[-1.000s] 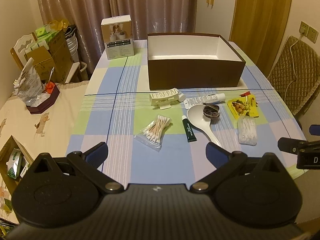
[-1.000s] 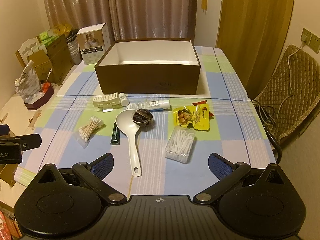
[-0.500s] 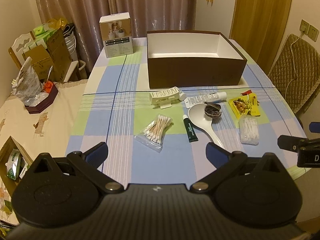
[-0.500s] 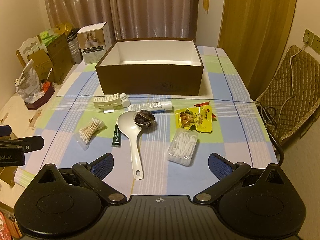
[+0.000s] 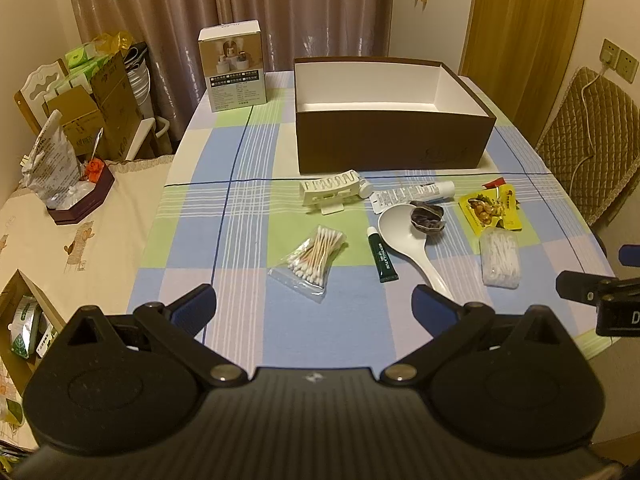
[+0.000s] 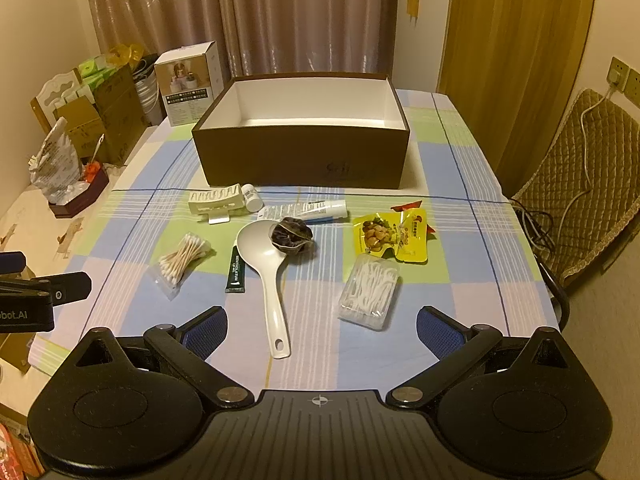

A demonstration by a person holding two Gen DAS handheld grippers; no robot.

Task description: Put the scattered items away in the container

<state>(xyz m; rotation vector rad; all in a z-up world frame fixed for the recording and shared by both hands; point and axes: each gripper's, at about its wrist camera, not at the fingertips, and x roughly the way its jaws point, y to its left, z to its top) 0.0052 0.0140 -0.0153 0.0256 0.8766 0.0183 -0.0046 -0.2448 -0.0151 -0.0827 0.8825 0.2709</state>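
Brown box [image 6: 304,156] with white lining at 12 o'clock on the checked table [image 6: 460,280], open-topped, nothing visible inside. All loose things outside it, in a band toward 6 o'clock from its front wall. White rack [image 6: 216,202] and small white bottle [image 6: 252,197] just beside each other at 10 o'clock of the cluster; white tube [image 6: 308,210] lying flat near the box front. White spoon [image 6: 266,264] in the middle, handle toward 6 o'clock, dark crinkled wrapper [image 6: 291,234] resting on its bowl rim. Green tube [image 6: 236,272] just beside the spoon at 9 o'clock; bag of cotton swabs [image 6: 180,260] farther toward 9 o'clock. Yellow snack packet [image 6: 390,236] at 3 o'clock, clear tub of floss picks [image 6: 370,290] just below it. Left gripper [image 5: 314,300] and right gripper [image 6: 322,326] both above the near table edge, fingers spread wide apart, holding nothing. Compared with a second ago: same layout on the table, nothing shifted; left view tilted slightly, box a touch higher in frame.
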